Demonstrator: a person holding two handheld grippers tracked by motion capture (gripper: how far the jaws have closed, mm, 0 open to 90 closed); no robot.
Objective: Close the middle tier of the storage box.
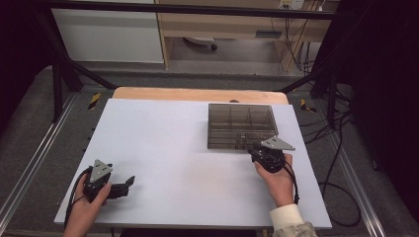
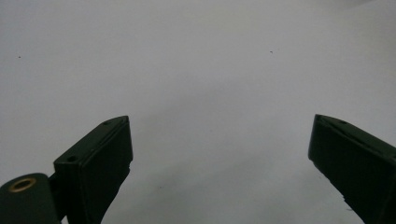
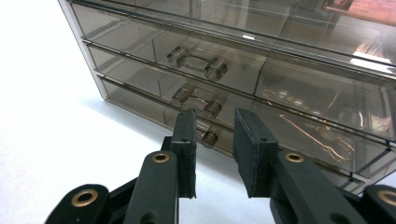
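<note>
A smoky, see-through plastic drawer cabinet [image 1: 241, 126] stands on the far right part of the white worktop [image 1: 168, 148], with the pale wooden board [image 1: 197, 94] showing past the worktop's far edge. In the right gripper view the cabinet [image 3: 243, 60] shows three drawers stacked one above the other, each with a clear bar handle on two round posts: the top handle [image 3: 198, 63], the middle handle [image 3: 196, 100], and the lowest handle [image 3: 210, 137], which lies just past the tips of the black jaws and is partly hidden by them. Thin coppery wire pieces [image 3: 317, 126] lie inside the drawers to the right of the handles. The right gripper [image 3: 212, 135], held in the person's right hand [image 1: 277, 180] with a cream sleeve cuff [image 1: 286, 217] at the wrist, sits close against the cabinet's near front face; its jaws stand a narrow gap apart, released, with the lowest handle in line with the gap and the pads not pressing on it. The left gripper [image 2: 219, 149] rests in the left hand [image 1: 86, 210] at the near left corner of the worktop, well apart from the cabinet, its jaws spread wide over bare white surface with nothing between them.
</note>
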